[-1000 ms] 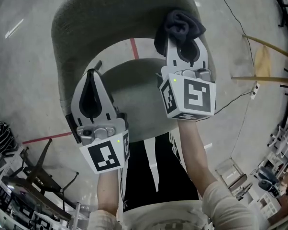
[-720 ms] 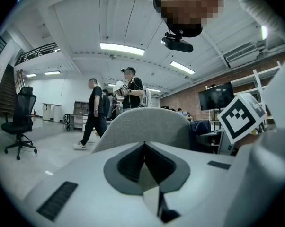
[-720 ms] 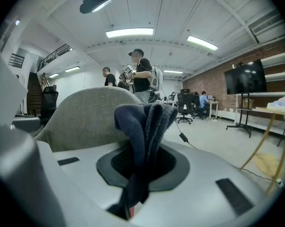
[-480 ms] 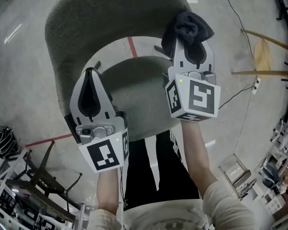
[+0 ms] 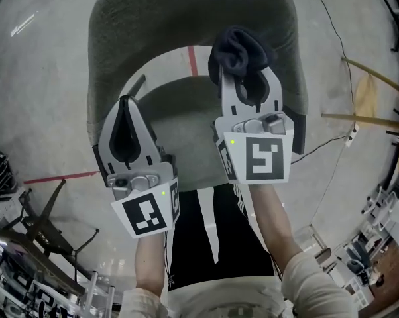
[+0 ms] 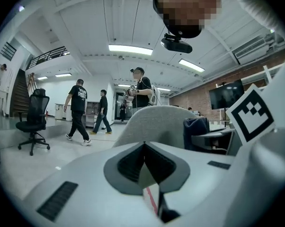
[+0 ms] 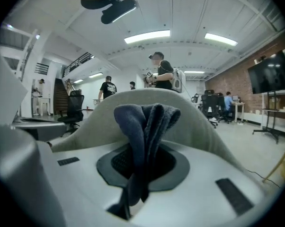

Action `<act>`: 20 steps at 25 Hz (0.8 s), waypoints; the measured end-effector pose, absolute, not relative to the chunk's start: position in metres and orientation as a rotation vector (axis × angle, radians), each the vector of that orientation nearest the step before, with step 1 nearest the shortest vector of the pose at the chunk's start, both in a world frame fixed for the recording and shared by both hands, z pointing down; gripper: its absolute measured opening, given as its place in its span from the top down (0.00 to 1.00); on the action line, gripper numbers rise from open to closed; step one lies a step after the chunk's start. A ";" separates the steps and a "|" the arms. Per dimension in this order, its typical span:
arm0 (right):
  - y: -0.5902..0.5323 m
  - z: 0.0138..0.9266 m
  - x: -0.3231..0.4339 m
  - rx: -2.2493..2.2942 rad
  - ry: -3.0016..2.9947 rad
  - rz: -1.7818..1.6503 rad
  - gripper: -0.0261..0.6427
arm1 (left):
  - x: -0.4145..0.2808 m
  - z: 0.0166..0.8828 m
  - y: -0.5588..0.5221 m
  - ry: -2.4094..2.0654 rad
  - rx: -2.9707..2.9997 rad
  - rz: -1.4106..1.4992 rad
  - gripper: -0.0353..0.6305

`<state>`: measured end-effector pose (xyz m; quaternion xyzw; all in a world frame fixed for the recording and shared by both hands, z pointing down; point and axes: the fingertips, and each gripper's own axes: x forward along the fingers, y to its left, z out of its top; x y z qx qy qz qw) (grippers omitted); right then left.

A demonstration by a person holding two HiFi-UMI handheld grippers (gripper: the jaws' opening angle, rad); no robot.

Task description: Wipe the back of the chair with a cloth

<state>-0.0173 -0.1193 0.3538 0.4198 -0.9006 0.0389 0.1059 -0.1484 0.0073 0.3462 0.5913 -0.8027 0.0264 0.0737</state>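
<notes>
A: Two claws in shot. The right claw (image 5: pixel 244 78) is clamped on a dark navy, soft bunched cloth (image 5: pixel 239 45). A wad sticks out past the tips and a tail hangs down between the jaws.

B: Where's that against the chair?

A: It's a grey-green upholstered chair with a curved wraparound backrest (image 5: pixel 186 12). The cloth is at the backrest's inner face, toward its right side, just beside it. Touching or not, neither view settles.

B: Other one?

A: The left claw (image 5: pixel 125 108) has its jaws together with nothing in them, and sits down by the backrest's left end.

B: Handling?

A: The cloth looks light and limp, with no stiffness of its own. So I'd say only the wad backed by the jaw tips will really press. The backrest fabric looks coarse, so expect drag, and the cloth could creep out of the grip on a long stroke. A hold through the middle of the bunch seems right: enough sticks out to pad the tips, and enough stays inside to hold.

B: And the chair?

A: Padded, probably firm underneath. It may shift when pushed, but what it stands on isn't in view. The left claw is the one free to steady the backrest's rim.
</notes>
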 end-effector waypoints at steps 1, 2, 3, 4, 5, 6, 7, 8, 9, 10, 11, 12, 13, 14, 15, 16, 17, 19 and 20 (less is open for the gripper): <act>-0.111 0.354 -0.032 1.173 -2.689 0.113 0.88 | -0.152 0.348 0.013 -2.424 1.752 0.079 0.92; -0.102 0.353 -0.047 1.110 -2.726 0.122 0.88 | -0.156 0.348 0.018 -2.439 1.728 0.077 0.92; -0.092 0.352 -0.061 1.051 -2.763 0.143 0.88 | -0.159 0.349 0.024 -2.457 1.704 0.075 0.92; -0.084 0.352 -0.073 0.997 -2.793 0.166 0.88 | -0.163 0.348 0.028 -2.476 1.682 0.071 0.92; -0.075 0.356 -0.082 0.949 -2.818 0.190 0.88 | -0.166 0.348 0.032 -2.496 1.660 0.067 0.92; -0.066 0.363 -0.087 0.906 -2.840 0.213 0.88 | -0.169 0.348 0.035 -2.515 1.637 0.062 0.92; -0.057 0.371 -0.092 0.861 -2.862 0.231 0.88 | -0.171 0.348 0.039 -2.535 1.612 0.057 0.92; -0.047 0.378 -0.098 0.810 -2.882 0.238 0.88 | -0.174 0.349 0.043 -2.553 1.586 0.052 0.92; -0.039 0.383 -0.106 0.754 -2.898 0.234 0.88 | -0.178 0.350 0.049 -2.571 1.559 0.045 0.92; -0.030 0.386 -0.115 0.692 -2.909 0.221 0.88 | -0.181 0.352 0.055 -2.586 1.532 0.037 0.92; -0.023 0.387 -0.126 0.626 -2.913 0.201 0.88 | -0.183 0.355 0.062 -2.597 1.506 0.026 0.92; -0.016 0.386 -0.137 0.556 -2.911 0.175 0.88 | -0.182 0.358 0.068 -2.604 1.482 0.015 0.92; -0.010 0.385 -0.148 0.486 -2.903 0.149 0.88 | -0.180 0.361 0.074 -2.608 1.464 0.007 0.92; -0.004 0.384 -0.157 0.420 -2.895 0.130 0.88 | -0.177 0.364 0.079 -2.613 1.451 0.006 0.92; 0.004 0.387 -0.163 0.357 -2.887 0.118 0.88 | -0.174 0.366 0.084 -2.620 1.439 0.009 0.92; 0.012 0.391 -0.168 0.296 -2.877 0.110 0.88 | -0.171 0.368 0.089 -2.628 1.424 0.012 0.93; 0.021 0.396 -0.172 0.239 -2.866 0.103 0.88 | -0.170 0.370 0.095 -2.636 1.404 0.011 0.92; 0.037 0.405 -0.178 0.136 -2.847 0.093 0.88 | -0.170 0.375 0.106 -2.650 1.357 0.005 0.92; 0.044 0.409 -0.181 0.090 -2.839 0.088 0.88 | -0.170 0.378 0.111 -2.657 1.335 0.006 0.92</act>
